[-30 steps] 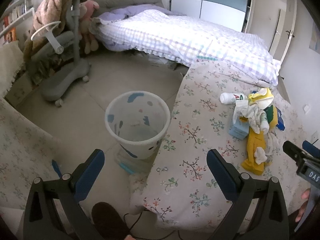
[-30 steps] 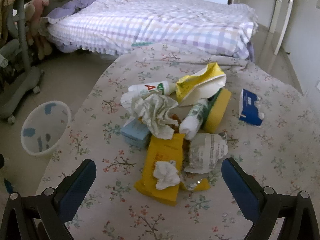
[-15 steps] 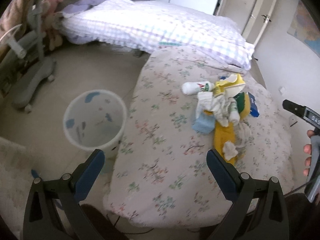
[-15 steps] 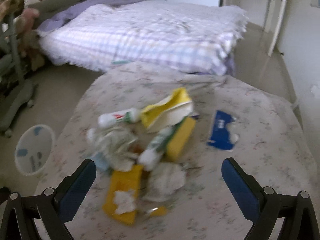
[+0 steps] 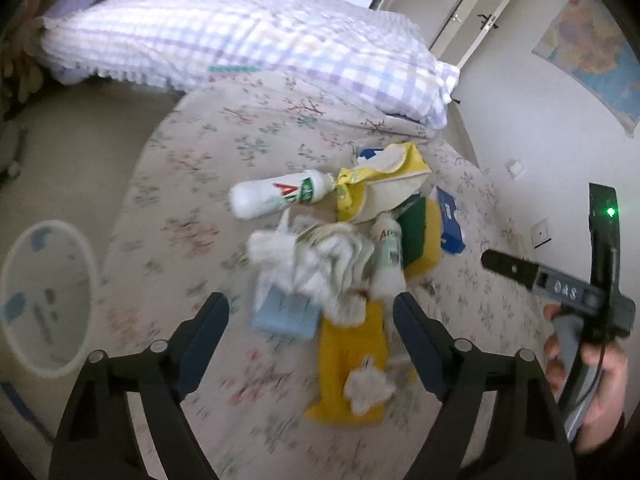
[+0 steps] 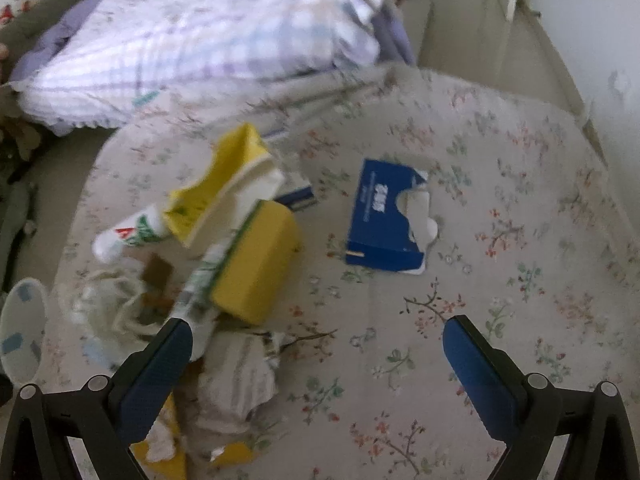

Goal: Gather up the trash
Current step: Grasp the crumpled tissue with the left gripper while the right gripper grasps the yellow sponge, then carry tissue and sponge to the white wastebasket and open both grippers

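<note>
Both my grippers hang over the trash pile (image 5: 344,264) mid-cloth on the floral cloth (image 5: 192,216): left gripper (image 5: 311,322) closing, nothing gripped; right gripper (image 6: 318,350) spread wide, empty.

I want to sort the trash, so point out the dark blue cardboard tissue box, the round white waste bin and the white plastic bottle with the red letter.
dark blue cardboard tissue box (image 6: 380,220), right wrist view, top face.
round white waste bin (image 5: 44,300), left wrist view, inside.
white plastic bottle with the red letter (image 5: 280,194), left wrist view, label.
</note>
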Action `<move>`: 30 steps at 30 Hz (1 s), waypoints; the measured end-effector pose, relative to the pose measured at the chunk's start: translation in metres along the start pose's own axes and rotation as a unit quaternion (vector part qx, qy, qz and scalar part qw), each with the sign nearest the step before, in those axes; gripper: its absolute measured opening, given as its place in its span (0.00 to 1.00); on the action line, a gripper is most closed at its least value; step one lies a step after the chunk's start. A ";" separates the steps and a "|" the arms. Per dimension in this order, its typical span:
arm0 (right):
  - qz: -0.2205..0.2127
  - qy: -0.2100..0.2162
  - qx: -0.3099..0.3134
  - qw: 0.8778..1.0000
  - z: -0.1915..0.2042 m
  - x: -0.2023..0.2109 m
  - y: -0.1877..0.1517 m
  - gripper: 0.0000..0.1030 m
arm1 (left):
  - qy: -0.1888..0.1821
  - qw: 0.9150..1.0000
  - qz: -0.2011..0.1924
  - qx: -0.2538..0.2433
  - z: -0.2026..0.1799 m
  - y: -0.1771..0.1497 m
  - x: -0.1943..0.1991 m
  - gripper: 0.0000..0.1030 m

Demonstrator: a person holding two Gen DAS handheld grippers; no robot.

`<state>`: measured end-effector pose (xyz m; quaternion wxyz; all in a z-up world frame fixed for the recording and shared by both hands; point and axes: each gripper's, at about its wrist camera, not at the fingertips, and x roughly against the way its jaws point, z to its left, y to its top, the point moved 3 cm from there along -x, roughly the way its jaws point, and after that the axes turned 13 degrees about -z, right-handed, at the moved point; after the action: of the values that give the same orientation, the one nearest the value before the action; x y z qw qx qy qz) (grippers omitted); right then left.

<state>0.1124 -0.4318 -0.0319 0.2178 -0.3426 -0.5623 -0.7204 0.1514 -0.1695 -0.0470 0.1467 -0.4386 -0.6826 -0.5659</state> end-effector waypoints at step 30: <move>0.074 0.098 -0.093 0.988 0.031 -0.085 0.005 0.31 | -0.018 0.998 -0.053 0.038 0.045 0.024 0.051 0.19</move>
<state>0.1804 -0.4096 -0.0869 0.2914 -0.3297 -0.4422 -0.7815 0.1537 -0.1073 -0.0105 0.1201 -0.4061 -0.7284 -0.5386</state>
